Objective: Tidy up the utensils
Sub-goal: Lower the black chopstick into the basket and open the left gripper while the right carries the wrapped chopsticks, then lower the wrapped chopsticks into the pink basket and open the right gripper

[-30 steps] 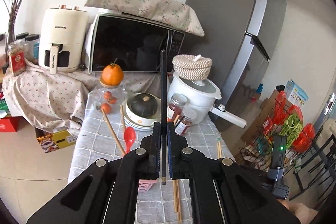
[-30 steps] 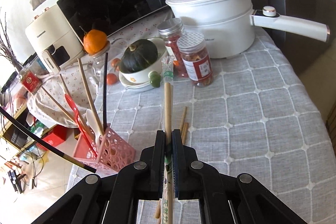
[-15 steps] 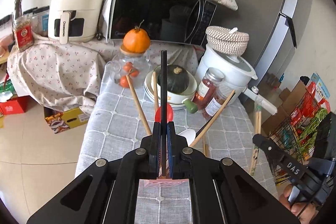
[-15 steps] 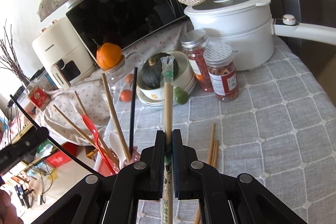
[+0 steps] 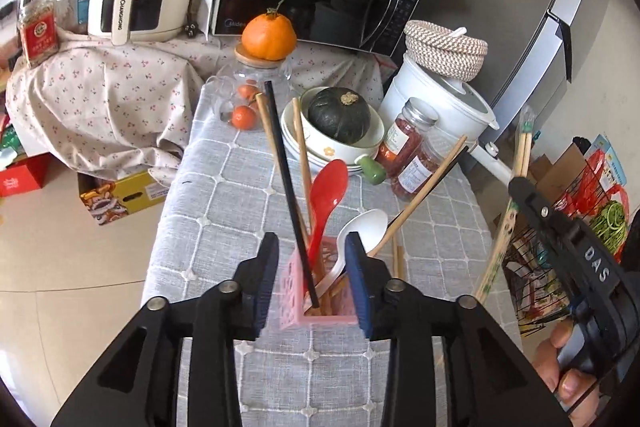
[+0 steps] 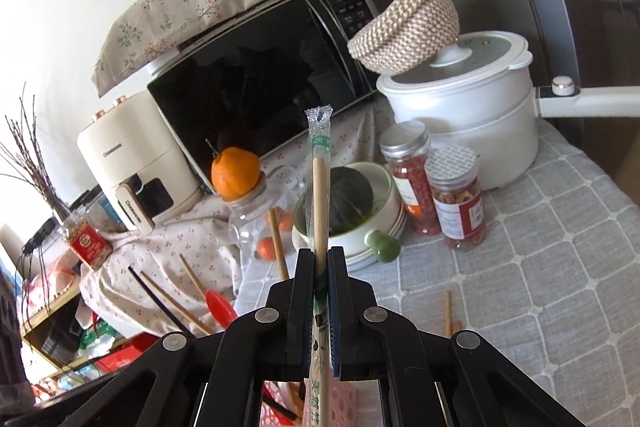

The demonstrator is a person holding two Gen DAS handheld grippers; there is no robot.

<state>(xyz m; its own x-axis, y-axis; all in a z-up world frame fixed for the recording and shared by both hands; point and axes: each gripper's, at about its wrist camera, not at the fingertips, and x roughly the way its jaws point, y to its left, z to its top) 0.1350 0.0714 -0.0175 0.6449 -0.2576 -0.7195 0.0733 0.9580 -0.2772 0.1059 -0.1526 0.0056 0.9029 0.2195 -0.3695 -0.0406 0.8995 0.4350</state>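
Left wrist view first: our left gripper (image 5: 312, 283) has its jaws wide apart, straddling the pink holder (image 5: 326, 311) near us on the desk (image 5: 224, 211). Inside it we see a black chopstick (image 5: 289, 187) leaning left, a red spoon (image 5: 326, 197), a white spoon (image 5: 358, 239) and wooden chopsticks (image 5: 424, 193). Over on the right, our right gripper (image 6: 319, 267) has its jaws clamped on wrapped chopsticks (image 6: 319, 183), upright above the holder. More chopsticks (image 6: 449, 315) lie loose on the desk.

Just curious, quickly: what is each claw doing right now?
Left gripper: open, holding nothing, above the pink holder.
Right gripper: closed on wrapped chopsticks.
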